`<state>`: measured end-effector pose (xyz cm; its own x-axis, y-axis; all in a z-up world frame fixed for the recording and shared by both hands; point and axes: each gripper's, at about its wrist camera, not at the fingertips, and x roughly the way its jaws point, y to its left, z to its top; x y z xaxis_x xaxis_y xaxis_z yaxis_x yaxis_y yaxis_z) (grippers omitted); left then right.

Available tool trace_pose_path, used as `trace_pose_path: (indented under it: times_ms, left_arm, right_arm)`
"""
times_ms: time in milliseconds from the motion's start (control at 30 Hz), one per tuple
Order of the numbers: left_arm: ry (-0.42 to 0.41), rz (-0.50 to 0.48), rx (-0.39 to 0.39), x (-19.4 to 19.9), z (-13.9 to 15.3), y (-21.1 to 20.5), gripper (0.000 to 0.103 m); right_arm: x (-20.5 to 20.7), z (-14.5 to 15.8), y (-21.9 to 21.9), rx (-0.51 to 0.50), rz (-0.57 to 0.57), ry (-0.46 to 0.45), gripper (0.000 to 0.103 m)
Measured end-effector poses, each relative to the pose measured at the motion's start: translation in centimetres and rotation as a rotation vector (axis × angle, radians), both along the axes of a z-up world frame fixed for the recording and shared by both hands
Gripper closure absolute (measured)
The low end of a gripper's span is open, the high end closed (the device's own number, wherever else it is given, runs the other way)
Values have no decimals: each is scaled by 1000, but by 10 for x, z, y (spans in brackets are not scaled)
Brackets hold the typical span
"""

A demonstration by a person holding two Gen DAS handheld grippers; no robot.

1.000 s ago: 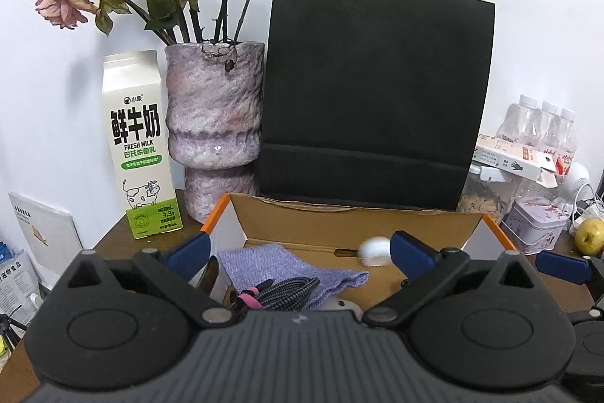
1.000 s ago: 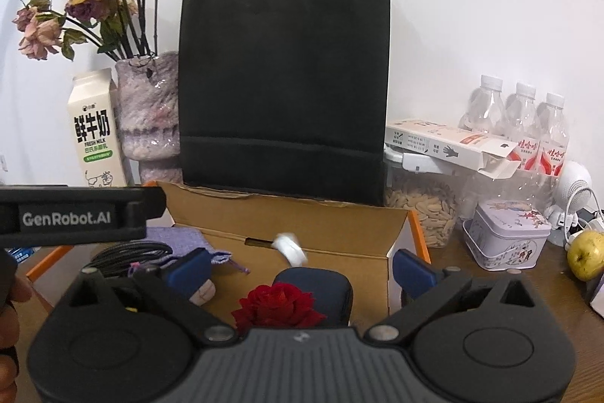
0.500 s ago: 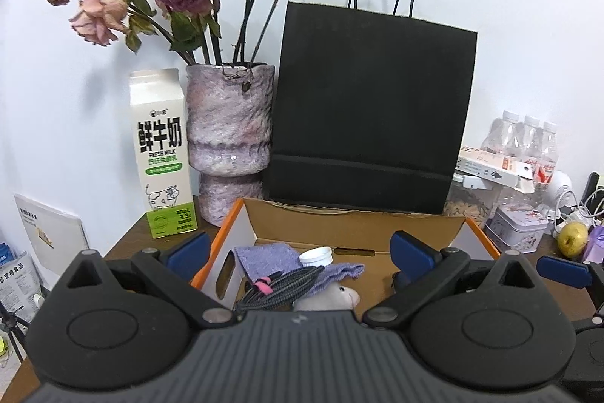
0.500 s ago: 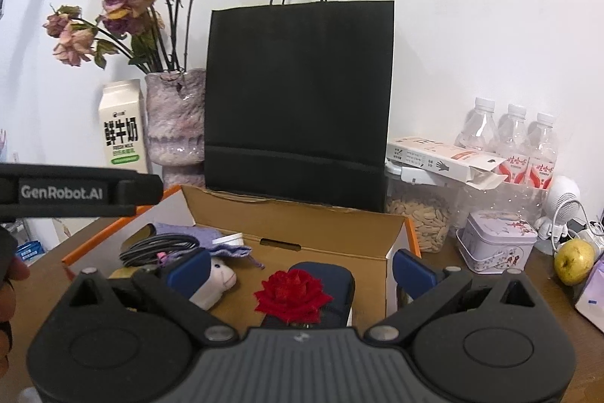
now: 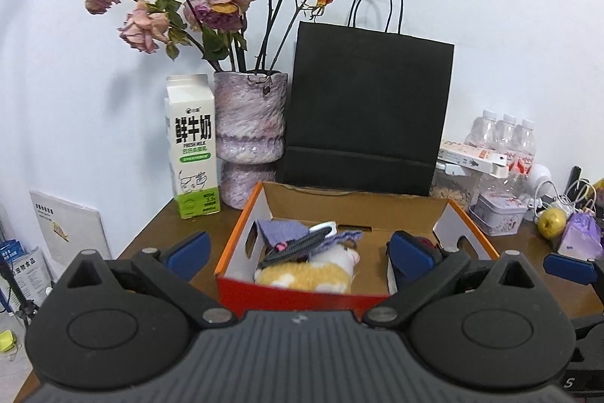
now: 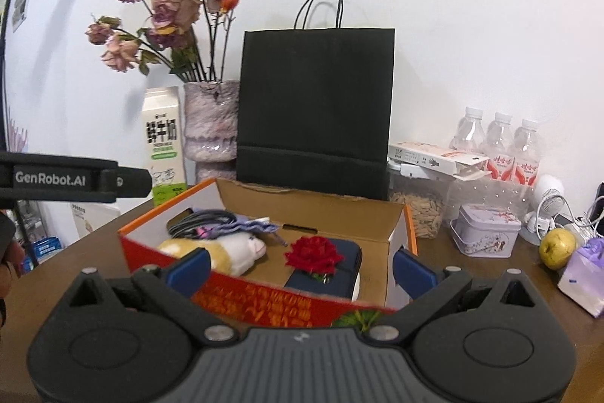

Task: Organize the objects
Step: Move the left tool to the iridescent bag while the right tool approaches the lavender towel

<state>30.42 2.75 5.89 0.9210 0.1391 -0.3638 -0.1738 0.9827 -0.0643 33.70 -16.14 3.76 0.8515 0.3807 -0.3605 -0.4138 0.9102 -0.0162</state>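
Note:
An open cardboard box with orange-red sides (image 5: 302, 293) (image 6: 264, 301) sits on the brown table. In it lie a plush toy (image 5: 305, 270) (image 6: 222, 252), a purple cloth (image 5: 279, 231) (image 6: 241, 225), a coiled grey cable (image 5: 294, 244) (image 6: 196, 220), a red rose (image 6: 313, 252) and a dark blue case (image 6: 339, 274). My left gripper (image 5: 298, 248) is open and empty, held back above the box's near side. My right gripper (image 6: 300, 269) is open and empty, also before the box.
Behind the box stand a black paper bag (image 5: 366, 108), a vase of dried roses (image 5: 249, 123) and a milk carton (image 5: 192, 153). At right are water bottles (image 6: 502, 146), a tin (image 6: 487, 229), a seed jar (image 6: 419, 210), a pear (image 6: 557, 248).
Both grippers have pulled back and up from inside the box, so the whole box now shows. A small white object seen in the air earlier now lies in the box.

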Motion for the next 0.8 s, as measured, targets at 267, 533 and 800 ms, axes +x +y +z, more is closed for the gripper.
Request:
trace_pose_path:
  times_ms: [267,533,800]
  left_arm:
    - [9,-6,18,-45,-3,-1,0]
    - [33,-28,26,-82,-16,1,0]
    - [86,-59,25,-99,-43,4,0]
  right_arm:
    - [-43,-5,-9,-2,15,16,0]
    - [-79,-18,-22,-6,15,47,0]
    - [-102,-44,-24,-36,12,102,0]
